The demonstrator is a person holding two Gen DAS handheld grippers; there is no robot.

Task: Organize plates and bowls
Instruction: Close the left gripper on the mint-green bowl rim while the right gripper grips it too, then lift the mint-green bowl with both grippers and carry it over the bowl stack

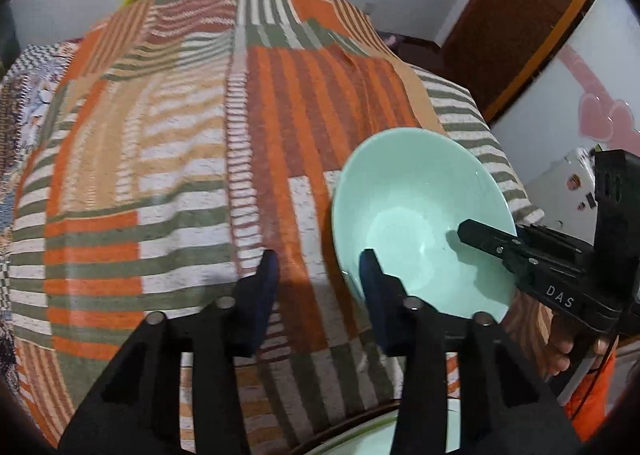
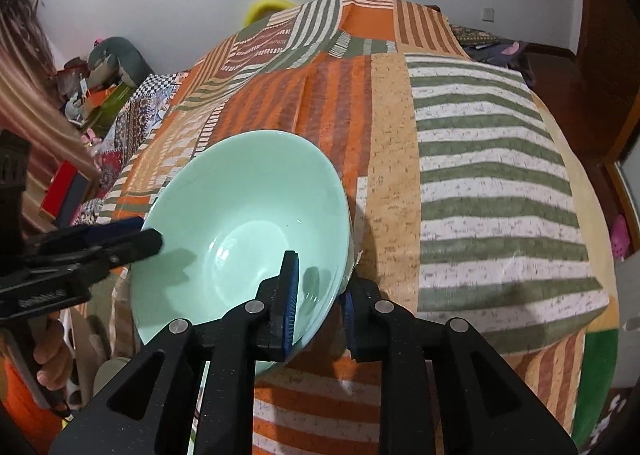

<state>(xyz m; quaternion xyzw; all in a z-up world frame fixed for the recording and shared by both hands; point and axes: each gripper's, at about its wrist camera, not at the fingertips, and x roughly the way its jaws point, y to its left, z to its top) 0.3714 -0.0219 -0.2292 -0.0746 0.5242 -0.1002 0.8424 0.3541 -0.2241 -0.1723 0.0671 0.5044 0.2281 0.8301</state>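
Note:
A mint-green bowl [image 2: 240,223] is tilted above a striped orange, green and white bedspread. My right gripper [image 2: 320,295] is shut on the bowl's near rim, one finger inside and one outside. In the left wrist view the same bowl [image 1: 416,207] sits to the right, with the right gripper [image 1: 484,239] reaching in from the right. My left gripper [image 1: 320,275] is open beside the bowl's left rim, its right finger [image 1: 372,275] overlapping the rim; whether it touches I cannot tell. A white rim with a green edge [image 1: 360,431] shows under my left gripper.
The striped bedspread [image 2: 480,175] covers a bed that fills both views. A yellow object [image 2: 266,9] lies at the far end. Cluttered boxes and bags [image 2: 100,95] stand to the left of the bed. A wooden door [image 1: 520,15] and a white panel with pink hearts [image 1: 600,115] are at the right.

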